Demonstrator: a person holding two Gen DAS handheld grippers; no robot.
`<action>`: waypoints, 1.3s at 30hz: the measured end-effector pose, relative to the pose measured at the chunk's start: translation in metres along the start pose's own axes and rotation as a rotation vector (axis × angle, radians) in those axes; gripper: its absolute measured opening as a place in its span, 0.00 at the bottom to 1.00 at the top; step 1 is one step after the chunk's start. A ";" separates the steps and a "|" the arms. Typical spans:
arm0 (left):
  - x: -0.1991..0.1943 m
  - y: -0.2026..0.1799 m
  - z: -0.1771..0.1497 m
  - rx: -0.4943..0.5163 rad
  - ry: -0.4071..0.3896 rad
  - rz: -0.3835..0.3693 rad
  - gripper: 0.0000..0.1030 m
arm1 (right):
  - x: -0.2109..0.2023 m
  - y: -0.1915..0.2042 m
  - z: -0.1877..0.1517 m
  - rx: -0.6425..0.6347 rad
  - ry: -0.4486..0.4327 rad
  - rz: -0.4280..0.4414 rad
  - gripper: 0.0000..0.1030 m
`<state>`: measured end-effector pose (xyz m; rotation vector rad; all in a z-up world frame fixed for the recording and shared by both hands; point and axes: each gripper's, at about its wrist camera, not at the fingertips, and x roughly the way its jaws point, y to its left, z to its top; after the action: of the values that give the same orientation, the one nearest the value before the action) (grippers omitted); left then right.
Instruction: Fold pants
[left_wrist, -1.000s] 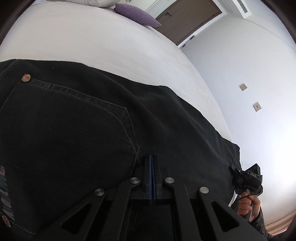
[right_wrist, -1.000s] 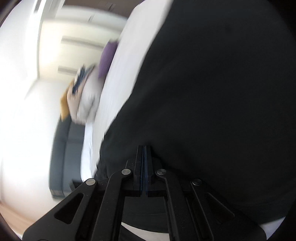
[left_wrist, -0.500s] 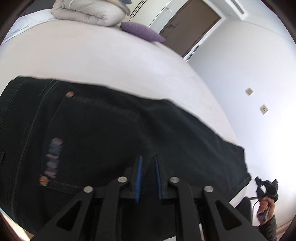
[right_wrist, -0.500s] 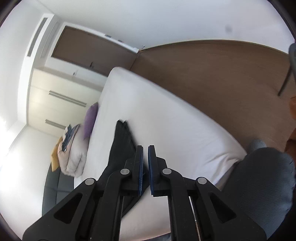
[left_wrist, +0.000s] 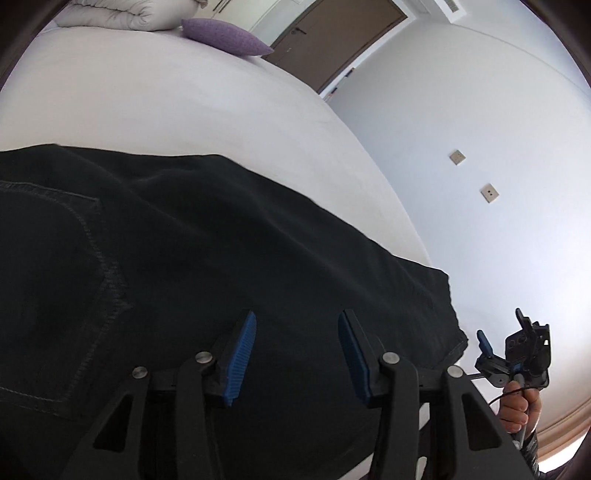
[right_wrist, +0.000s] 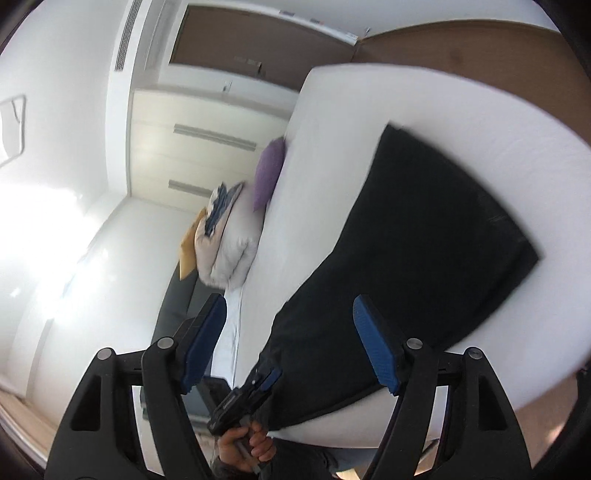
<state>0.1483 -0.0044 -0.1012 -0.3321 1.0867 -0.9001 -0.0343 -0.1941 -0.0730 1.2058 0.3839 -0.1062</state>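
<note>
the black pants lie flat on the white bed, right under the left gripper; its blue pads are spread wide, nothing between them, hovering just above the cloth near the pocket stitching; the right gripper is spread wide too, holding nothing, looking along the pants from off the bed's near edge; the pants run along that near edge, one end close to the bed corner; bare sheet beyond their far side; a purple pillow and a folded duvet sit well apart at the head of the bed; the right gripper shows in the left view just past the pants' end, apart from the cloth.
</note>
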 end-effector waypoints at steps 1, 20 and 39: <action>-0.005 0.016 0.003 -0.022 -0.009 0.028 0.42 | 0.025 0.005 -0.005 0.000 0.049 0.003 0.69; -0.053 0.020 0.001 -0.024 -0.111 -0.039 0.12 | -0.069 -0.045 0.024 0.110 -0.325 -0.240 0.80; 0.003 0.013 -0.031 -0.103 0.072 -0.151 0.07 | 0.021 -0.092 0.021 0.308 -0.246 -0.048 0.74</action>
<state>0.1278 0.0070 -0.1263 -0.4751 1.1889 -0.9979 -0.0358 -0.2438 -0.1554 1.4681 0.1841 -0.3620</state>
